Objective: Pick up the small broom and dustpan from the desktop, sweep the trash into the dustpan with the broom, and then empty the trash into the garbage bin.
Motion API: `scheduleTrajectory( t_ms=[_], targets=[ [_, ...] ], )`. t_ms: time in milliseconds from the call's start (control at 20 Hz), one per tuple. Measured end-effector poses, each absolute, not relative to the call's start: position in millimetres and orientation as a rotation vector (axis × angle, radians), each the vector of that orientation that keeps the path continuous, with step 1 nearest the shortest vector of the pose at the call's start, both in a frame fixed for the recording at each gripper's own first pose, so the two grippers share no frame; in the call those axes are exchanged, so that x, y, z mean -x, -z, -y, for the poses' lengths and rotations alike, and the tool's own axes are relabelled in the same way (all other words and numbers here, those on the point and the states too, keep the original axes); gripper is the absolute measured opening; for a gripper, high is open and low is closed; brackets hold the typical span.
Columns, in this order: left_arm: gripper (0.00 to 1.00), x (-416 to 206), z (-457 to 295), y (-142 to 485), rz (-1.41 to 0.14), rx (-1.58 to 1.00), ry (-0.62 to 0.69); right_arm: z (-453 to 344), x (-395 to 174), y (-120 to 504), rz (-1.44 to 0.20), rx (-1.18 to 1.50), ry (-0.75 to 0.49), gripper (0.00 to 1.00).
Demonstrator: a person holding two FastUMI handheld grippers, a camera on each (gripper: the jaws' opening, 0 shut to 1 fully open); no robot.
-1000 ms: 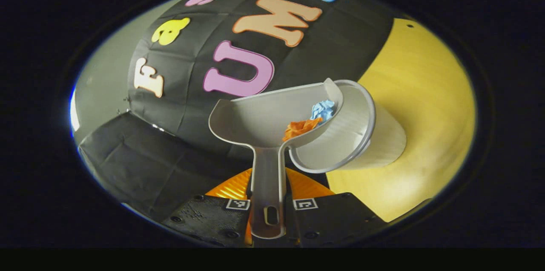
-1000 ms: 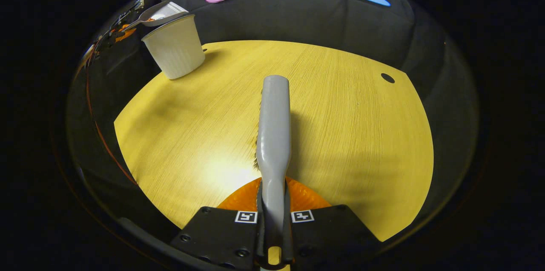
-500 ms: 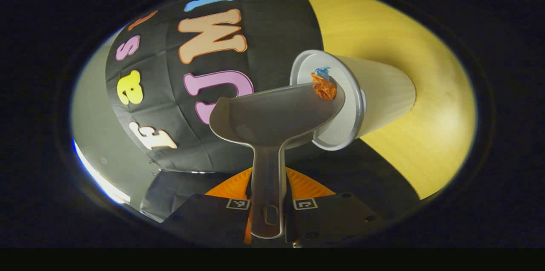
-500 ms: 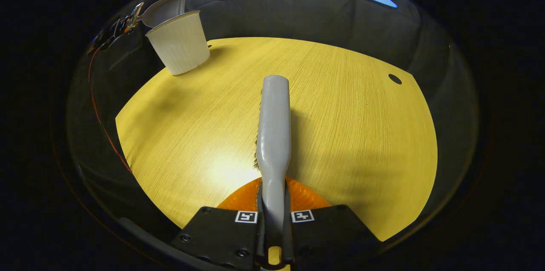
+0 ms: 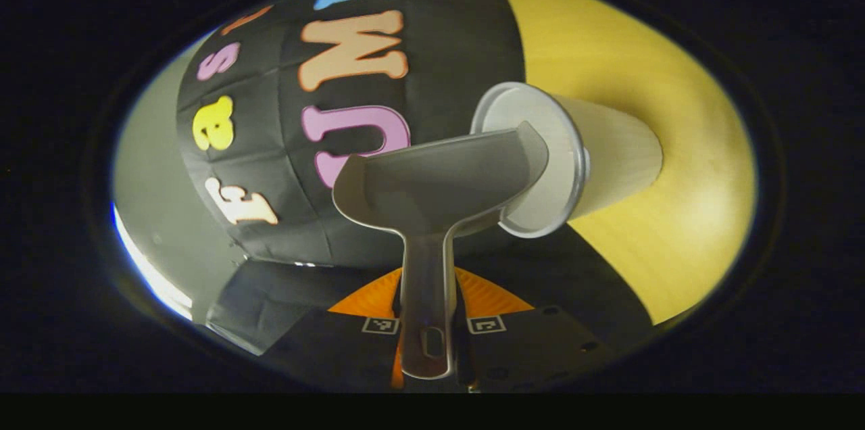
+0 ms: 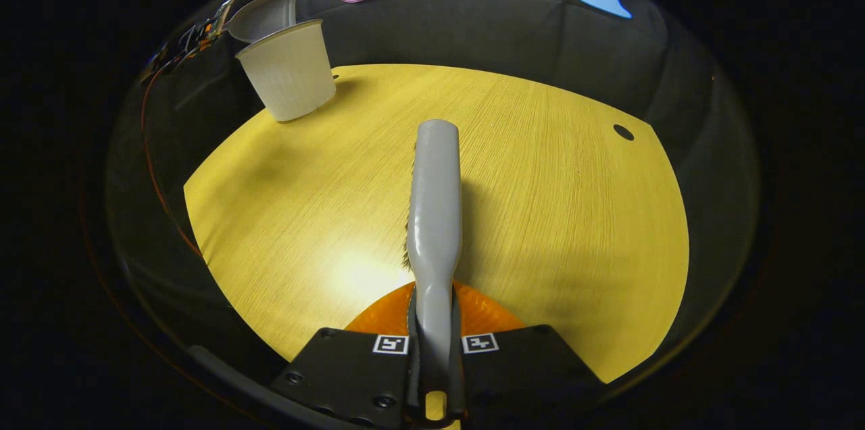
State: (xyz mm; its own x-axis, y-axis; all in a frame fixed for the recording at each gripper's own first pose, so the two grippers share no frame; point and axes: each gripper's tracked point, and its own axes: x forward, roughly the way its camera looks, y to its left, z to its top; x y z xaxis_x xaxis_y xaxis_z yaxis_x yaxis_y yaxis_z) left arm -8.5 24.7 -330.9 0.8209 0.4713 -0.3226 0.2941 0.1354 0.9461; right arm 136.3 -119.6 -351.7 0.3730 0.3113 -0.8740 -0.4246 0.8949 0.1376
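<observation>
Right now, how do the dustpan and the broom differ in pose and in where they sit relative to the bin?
The dustpan is tipped with its mouth at the bin's rim, while the broom is held level over the desktop, well apart from the bin. The dustpan's scoop is wide and looks bare inside; the broom is a narrow bar with bristles along one edge. Both are grey, each clamped by its handle in a set of tongs: left tongs, right tongs.

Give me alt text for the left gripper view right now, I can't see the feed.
The left gripper is shut on the handle of a grey dustpan, tipped with its open edge at the mouth of a pale ribbed garbage bin standing on the yellow wooden desktop. No trash is visible in the pan.
</observation>
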Motion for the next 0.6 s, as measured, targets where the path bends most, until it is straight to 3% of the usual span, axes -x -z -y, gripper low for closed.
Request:
scheduleTrajectory(
  t_ms=[250, 600],
  targets=[
    [0.22, 6, 18, 332, -0.576, -1.034, -0.182, 122, -134, 343, -1.062, 0.092, -0.439, 0.13],
    [0.22, 23, 150, 360, -0.473, -0.576, -0.049, 131, -134, 319, -0.977, 0.023, -0.377, 0.13]
  ],
)
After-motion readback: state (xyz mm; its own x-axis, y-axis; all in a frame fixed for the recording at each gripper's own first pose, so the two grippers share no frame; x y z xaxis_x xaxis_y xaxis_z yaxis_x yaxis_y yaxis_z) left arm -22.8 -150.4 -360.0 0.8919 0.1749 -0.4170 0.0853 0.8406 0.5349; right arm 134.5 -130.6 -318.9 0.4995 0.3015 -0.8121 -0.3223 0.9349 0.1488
